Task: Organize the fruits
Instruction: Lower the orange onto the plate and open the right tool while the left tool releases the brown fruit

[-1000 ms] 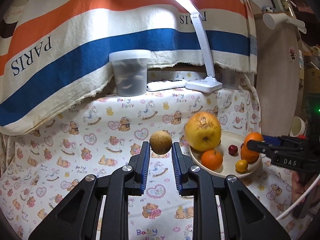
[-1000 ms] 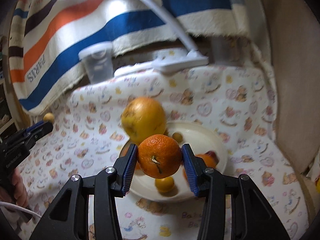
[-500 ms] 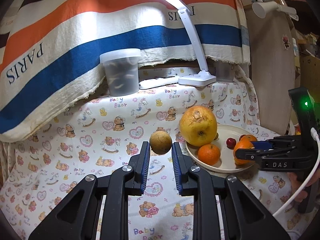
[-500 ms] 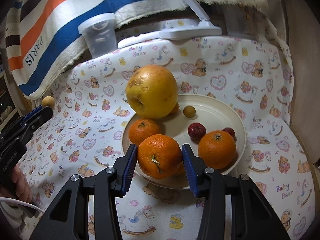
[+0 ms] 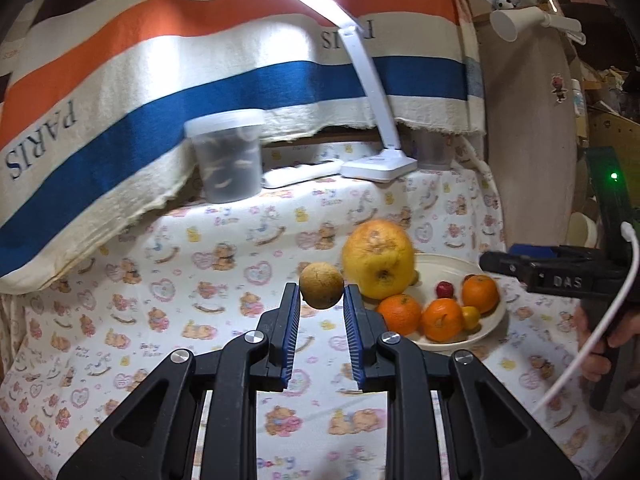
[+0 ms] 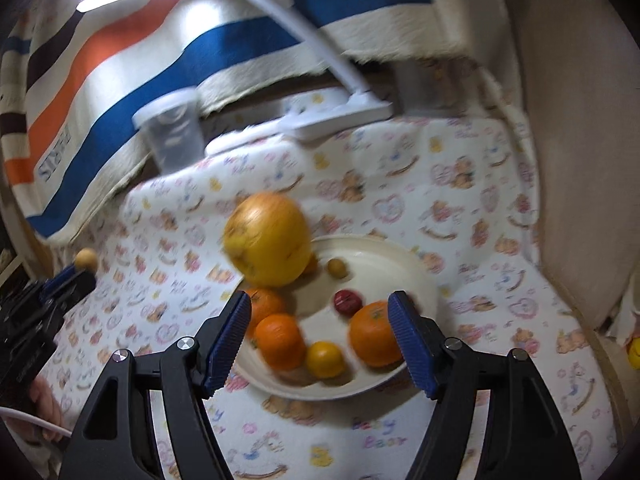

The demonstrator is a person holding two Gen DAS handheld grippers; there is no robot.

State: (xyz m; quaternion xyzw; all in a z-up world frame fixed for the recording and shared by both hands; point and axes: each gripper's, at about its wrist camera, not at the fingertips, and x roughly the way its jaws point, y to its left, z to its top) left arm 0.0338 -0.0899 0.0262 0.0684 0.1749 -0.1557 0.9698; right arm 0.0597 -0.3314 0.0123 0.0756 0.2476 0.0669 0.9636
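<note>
R wrist view smeared w/ motion blur: big yellow fruit (image 6: 267, 240), oranges and cloth print all soft. Small round fruit (image 6: 337, 268) at back of plate (image 6: 400, 256) too blurry to name. Lidded tub (image 5: 226, 156): contents dim behind frosted wall, can't tell what. Person's hand (image 5: 600, 344) cut off by R edge of L wrist view, mostly behind black handle. Desk lamp (image 5: 376, 136) head runs off top edge.

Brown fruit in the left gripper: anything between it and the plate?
Yes. The big yellow fruit sits on the plate's near-left edge, right beside the brown fruit held in the left gripper. Three oranges fill the front; bare plate shows only behind them.
</note>
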